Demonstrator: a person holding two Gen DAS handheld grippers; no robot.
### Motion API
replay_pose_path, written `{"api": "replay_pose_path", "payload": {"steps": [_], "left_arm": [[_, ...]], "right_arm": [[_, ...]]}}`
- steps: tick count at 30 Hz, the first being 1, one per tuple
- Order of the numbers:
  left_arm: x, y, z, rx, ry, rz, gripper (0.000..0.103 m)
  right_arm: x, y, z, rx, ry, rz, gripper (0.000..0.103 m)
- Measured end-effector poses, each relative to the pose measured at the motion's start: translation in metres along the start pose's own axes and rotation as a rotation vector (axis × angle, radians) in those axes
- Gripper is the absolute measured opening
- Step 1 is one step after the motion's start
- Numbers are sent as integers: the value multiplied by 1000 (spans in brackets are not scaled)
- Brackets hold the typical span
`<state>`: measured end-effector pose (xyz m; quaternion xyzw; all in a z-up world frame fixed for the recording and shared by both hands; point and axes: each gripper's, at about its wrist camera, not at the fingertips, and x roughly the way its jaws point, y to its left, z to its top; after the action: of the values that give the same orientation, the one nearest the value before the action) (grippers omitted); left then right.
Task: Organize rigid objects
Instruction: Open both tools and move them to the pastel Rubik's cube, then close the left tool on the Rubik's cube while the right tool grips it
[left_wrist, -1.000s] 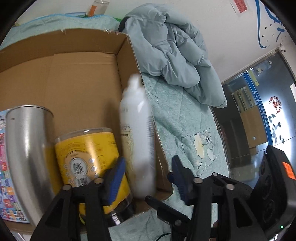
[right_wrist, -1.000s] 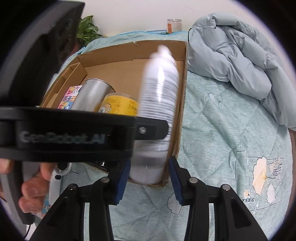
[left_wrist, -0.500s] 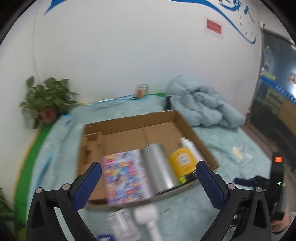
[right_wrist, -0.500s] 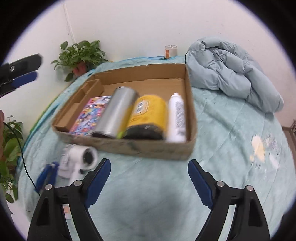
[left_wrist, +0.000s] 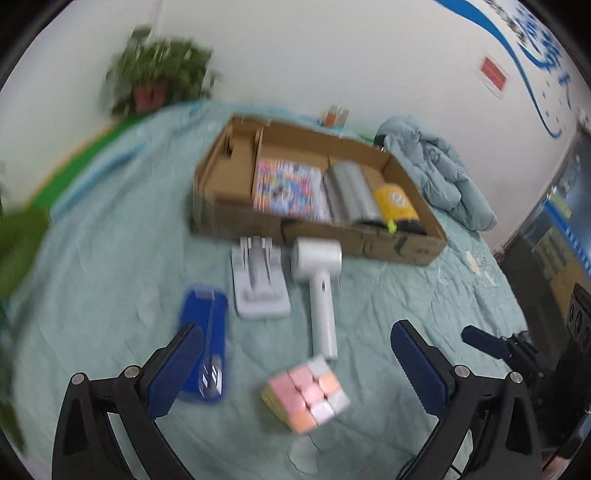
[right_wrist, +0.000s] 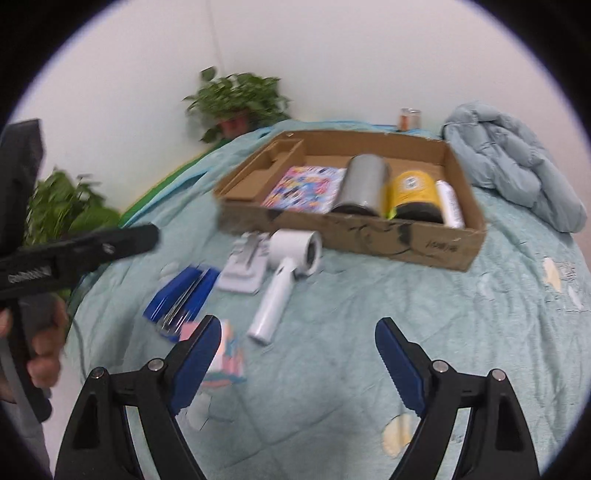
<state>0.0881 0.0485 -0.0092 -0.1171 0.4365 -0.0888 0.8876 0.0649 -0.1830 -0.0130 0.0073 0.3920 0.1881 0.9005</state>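
Observation:
A shallow cardboard box (left_wrist: 402, 245) (right_wrist: 436, 253) lies on the bed, holding a colourful book (left_wrist: 288, 188) (right_wrist: 306, 188), a steel cylinder (left_wrist: 351, 192) (right_wrist: 364, 188), a yellow can (left_wrist: 395, 203) (right_wrist: 413, 194) and a white bottle (right_wrist: 448, 203). In front of it on the quilt lie a white hair dryer (left_wrist: 319, 284) (right_wrist: 286, 275), a grey stand (left_wrist: 258, 280) (right_wrist: 245, 267), a blue case (left_wrist: 203, 347) (right_wrist: 183, 299) and a pastel cube (left_wrist: 306, 393) (right_wrist: 225, 354). My left gripper (left_wrist: 295, 369) is open above the cube. My right gripper (right_wrist: 297, 358) is open, the cube behind its left finger.
A crumpled pale blue jacket (left_wrist: 439, 173) (right_wrist: 513, 166) lies right of the box. Potted plants (left_wrist: 159, 83) (right_wrist: 238, 99) stand by the white wall, and a small jar (left_wrist: 334, 114) (right_wrist: 408, 119) sits behind the box. A hand (right_wrist: 44, 343) holds the left gripper's handle at left.
Both grippers let go of the white bottle, which now lies in the box, opened wide and pulled back from the box. The loose objects on the quilt have come into view.

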Motion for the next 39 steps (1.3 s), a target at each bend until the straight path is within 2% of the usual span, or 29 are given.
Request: {"api": "replay_pose_path", "payload": {"steps": [3,5,8,11,15,16,20,22,24,26,29,30,31,33,36,39], "left_arm": [[18,6,-23,-26,46,-39,101],[25,9,-33,-45,58,-70,101],[32,5,-42,-44,72,-101,98],[38,0,-44,-40,82,-108,96],[47,0,-41,-43,109,-135,85],[49,3,-44,-54,118,-151,78],[60,18,-45,-125,154,-209,65],[64,24,-43,-151,157,-214,60],[66,28,-39,-164,151,-225,60],[68,32,-33,-167,142,-228,60],[78,40,-23,-176,146,-234,60],[82,43,-21,-185,150,-243,58],[85,45,-20,-193,156,-251,51],[95,43,-21,-197,183,-271,45],[97,39,-25,-191,168,-256,45],[97,39,-25,-204,168,-252,45]], "right_arm": [[8,8,-15,-2,32,108,85],[9,14,-21,-22,28,139,85],[12,21,-25,-70,15,131,85],[14,21,-28,-54,3,94,85],[19,20,-35,-59,8,90,85],[22,22,-38,-75,21,103,85],[36,33,-46,-157,64,193,83],[46,40,-47,-188,80,229,81],[59,43,-45,-192,105,265,67],[72,43,-45,-184,139,285,58],[86,40,-46,-161,167,306,57],[88,38,-47,-153,174,325,52],[91,38,-48,-149,181,338,50],[96,41,-51,-150,201,349,43],[100,46,-59,-171,212,311,38],[103,41,-64,-103,218,316,38]]}}
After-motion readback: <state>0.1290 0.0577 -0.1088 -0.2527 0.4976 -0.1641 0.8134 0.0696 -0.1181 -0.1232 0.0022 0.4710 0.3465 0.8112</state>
